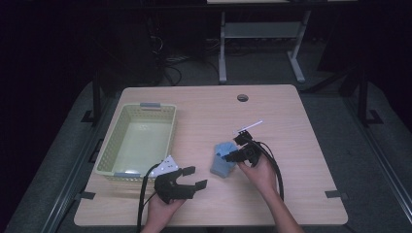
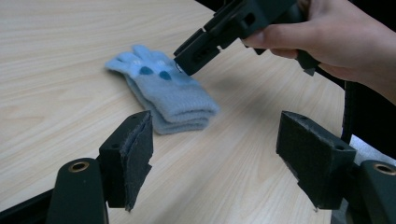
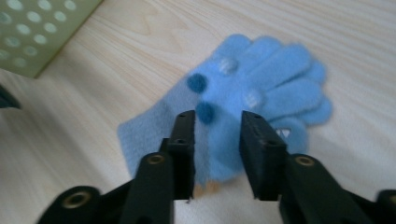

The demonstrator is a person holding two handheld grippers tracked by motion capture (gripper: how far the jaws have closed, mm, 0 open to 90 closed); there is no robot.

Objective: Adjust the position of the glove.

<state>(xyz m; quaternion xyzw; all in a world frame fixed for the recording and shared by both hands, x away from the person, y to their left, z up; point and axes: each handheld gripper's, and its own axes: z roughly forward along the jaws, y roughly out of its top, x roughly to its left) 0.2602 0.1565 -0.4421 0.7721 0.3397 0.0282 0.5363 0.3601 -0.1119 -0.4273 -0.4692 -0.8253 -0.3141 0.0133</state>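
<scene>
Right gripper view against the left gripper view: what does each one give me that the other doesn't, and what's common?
Right gripper view alone: a corner of the green basket, and the right gripper seen along its own jaws, parted over the glove. Left gripper view alone: the left gripper wide open with nothing between its jaws, and the hand carrying the right gripper. Shared: the blue glove lying on the wooden table.

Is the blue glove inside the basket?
No, the glove lies on the table, right of the basket.

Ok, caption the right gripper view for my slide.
Right gripper jaws part-open over a blue glove on the table.
</scene>
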